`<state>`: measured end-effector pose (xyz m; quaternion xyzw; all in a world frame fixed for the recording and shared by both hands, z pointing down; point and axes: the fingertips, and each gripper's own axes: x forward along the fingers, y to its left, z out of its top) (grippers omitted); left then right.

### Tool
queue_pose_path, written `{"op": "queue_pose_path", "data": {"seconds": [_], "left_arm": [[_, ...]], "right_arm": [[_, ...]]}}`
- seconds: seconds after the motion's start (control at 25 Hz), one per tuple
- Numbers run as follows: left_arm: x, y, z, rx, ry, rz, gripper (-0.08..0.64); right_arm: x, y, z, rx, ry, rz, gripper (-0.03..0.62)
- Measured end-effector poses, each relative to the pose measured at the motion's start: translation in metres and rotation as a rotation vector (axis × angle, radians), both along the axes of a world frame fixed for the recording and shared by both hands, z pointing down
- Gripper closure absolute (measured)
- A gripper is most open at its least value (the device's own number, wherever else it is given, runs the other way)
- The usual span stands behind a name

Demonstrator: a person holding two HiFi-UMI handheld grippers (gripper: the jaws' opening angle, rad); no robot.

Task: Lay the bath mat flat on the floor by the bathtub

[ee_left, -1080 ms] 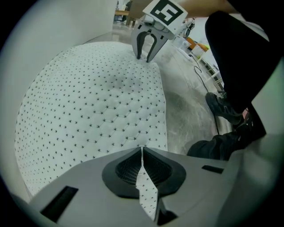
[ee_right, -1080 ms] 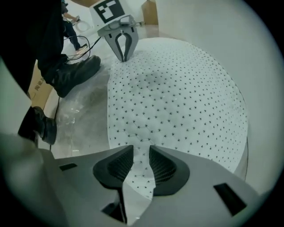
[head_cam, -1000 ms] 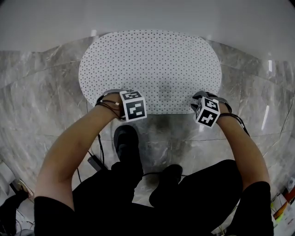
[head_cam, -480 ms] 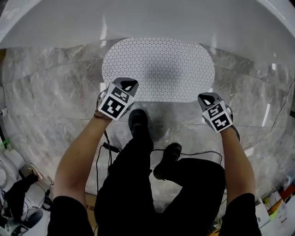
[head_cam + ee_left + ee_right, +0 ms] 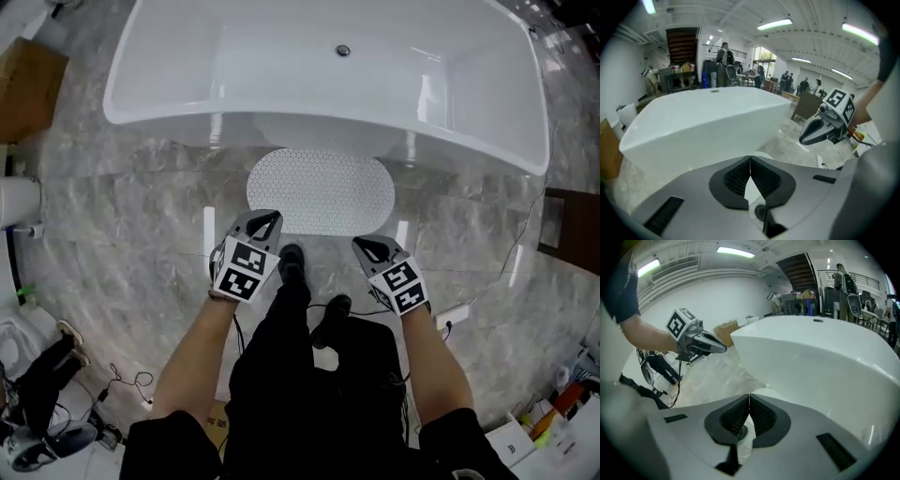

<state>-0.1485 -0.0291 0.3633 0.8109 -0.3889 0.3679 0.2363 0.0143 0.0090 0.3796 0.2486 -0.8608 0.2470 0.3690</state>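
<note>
The white dotted oval bath mat (image 5: pixel 321 191) lies flat on the marble floor, right against the near side of the white bathtub (image 5: pixel 319 66). My left gripper (image 5: pixel 265 219) hangs high above the mat's near left corner, shut and empty. My right gripper (image 5: pixel 369 247) is level with it over the near right corner, also shut with nothing in it. In the left gripper view the jaws (image 5: pixel 750 161) meet, and the right gripper (image 5: pixel 820 132) shows beyond them. The right gripper view has its jaws (image 5: pixel 749 399) closed, with the left gripper (image 5: pixel 710 345) and bathtub (image 5: pixel 820 362) ahead.
The person's black-clad legs and shoes (image 5: pixel 291 264) stand just short of the mat. A cardboard box (image 5: pixel 28 89) sits at the far left, a white fixture (image 5: pixel 17 202) below it. Cables (image 5: pixel 131 384) and a power strip (image 5: pixel 453 315) lie on the floor.
Both grippers have risen from the mat's near edge as the person stood up. The mat stays flat on the floor and looks much smaller now.
</note>
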Motion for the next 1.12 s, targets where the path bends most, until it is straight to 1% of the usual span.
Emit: {"op": "queue_pose_path", "data": {"seconds": [0.12,0.2,0.36,0.48,0.64,0.8,0.88,0.96,1.04,1.12], "left_arm": [[-0.02,-0.006,-0.078,0.039,0.068,-0.111,0.549],[-0.031,-0.013,-0.116,0.059,0.107,-0.138,0.549],[-0.038,0.004,-0.17,0.069,0.126,-0.11,0.549],[-0.028,0.009,-0.203,0.091,0.134,-0.084,0.549],[-0.012,0.004,-0.242,0.148,0.128,-0.051,0.549],[-0.011,-0.008,-0.276,0.18,0.151,-0.058,0.549],[-0.004,-0.005,-0.289,0.188,0.165,-0.063,0.549],[0.003,-0.002,-0.303,0.208,0.175,-0.062,0.549],[0.01,-0.005,-0.315,0.231,0.169,-0.062,0.549],[0.019,-0.01,-0.324,0.246,0.165,-0.073,0.549]], "right_arm": [[-0.012,-0.009,-0.077,0.048,-0.021,0.02,0.574],[-0.018,-0.023,-0.121,0.103,-0.019,0.042,0.574],[-0.023,-0.023,-0.195,0.184,-0.025,0.085,0.574],[-0.006,-0.017,-0.237,0.225,-0.067,0.149,0.574],[0.025,-0.006,-0.275,0.24,-0.131,0.254,0.574],[0.034,-0.012,-0.304,0.273,-0.15,0.301,0.574],[0.037,-0.01,-0.318,0.295,-0.162,0.291,0.574],[0.04,-0.011,-0.329,0.328,-0.15,0.254,0.574],[0.044,-0.019,-0.336,0.363,-0.123,0.217,0.574],[0.053,-0.029,-0.344,0.385,-0.129,0.205,0.574]]}}
